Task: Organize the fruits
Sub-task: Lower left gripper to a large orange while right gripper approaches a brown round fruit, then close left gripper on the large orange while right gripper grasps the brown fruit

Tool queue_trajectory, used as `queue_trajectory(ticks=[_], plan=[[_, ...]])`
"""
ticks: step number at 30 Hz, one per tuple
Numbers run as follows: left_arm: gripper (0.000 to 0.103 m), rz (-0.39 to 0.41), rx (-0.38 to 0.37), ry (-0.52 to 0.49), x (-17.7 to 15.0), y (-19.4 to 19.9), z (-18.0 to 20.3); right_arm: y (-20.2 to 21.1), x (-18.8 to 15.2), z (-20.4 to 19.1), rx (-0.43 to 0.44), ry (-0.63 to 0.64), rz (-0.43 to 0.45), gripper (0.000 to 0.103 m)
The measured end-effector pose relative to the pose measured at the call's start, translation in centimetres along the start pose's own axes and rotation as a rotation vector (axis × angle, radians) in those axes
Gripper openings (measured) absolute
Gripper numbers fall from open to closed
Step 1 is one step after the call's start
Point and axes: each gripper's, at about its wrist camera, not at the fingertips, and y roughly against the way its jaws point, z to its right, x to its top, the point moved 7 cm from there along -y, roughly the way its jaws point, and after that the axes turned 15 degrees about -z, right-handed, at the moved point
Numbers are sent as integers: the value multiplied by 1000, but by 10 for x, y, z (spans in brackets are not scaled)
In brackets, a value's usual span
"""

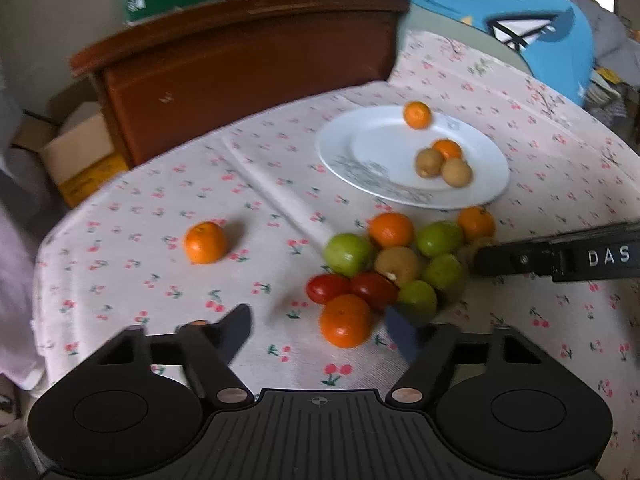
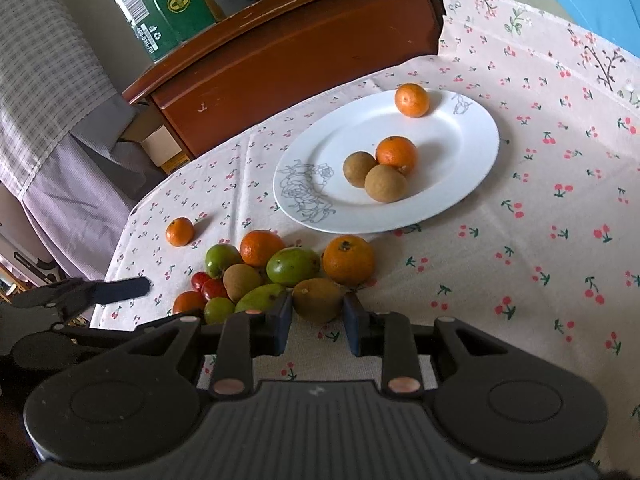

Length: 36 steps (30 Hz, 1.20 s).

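Fruit pile [image 2: 276, 276] near the tablecloth's [image 2: 520, 184] near edge: oranges, green fruits, brown fruits and two small red ones, packed so that several hide behind their neighbours. Right gripper [image 2: 316, 314]: jaws drawn close, pads pressing both sides of a brown fruit [image 2: 317, 300] at the pile's near side; its underside is hidden. In the left wrist view only one dark finger of this gripper enters from the right, and the held fruit is nearly covered by it. Left gripper [image 1: 320, 330]: jaws partly apart, blurred, nothing between the pads; an orange [image 1: 345, 326] lies just beyond them, contact with the right pad not clear. White plate [image 2: 472, 152] beyond the pile carries two oranges and two brown fruits, three of them touching. Lone orange [image 2: 179, 231] sits toward the cloth's left edge, well apart. Wooden cabinet [image 2: 304, 48] and green box [image 2: 160, 4] behind are cut off by the frame.
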Motion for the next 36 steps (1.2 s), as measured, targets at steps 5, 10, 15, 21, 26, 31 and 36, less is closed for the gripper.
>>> queue_trajectory(ticks=[5,10,15,21,26,31,36], plan=[[41,-6,-48,-55,1,-6,10,0,0,0,-1,-3,1,28],[29,-8,-63,-65,1,-6,14,0,-1,0,-3,0,3,27],[26,-6,-52,-50,-2,0,15,1,0,-1,-5,6,0,27],[26,19,-54,8,-3,15,13,4,-2,-3,-1,17,-2,27],[26,41,-63,30,-4,28,17,11,-3,-7,7,37,6,27],[26,67,-57,58,-2,41,19,23,-2,-12,22,56,23,27],[26,112,-70,76,6,56,23,40,3,-18,41,71,44,27]])
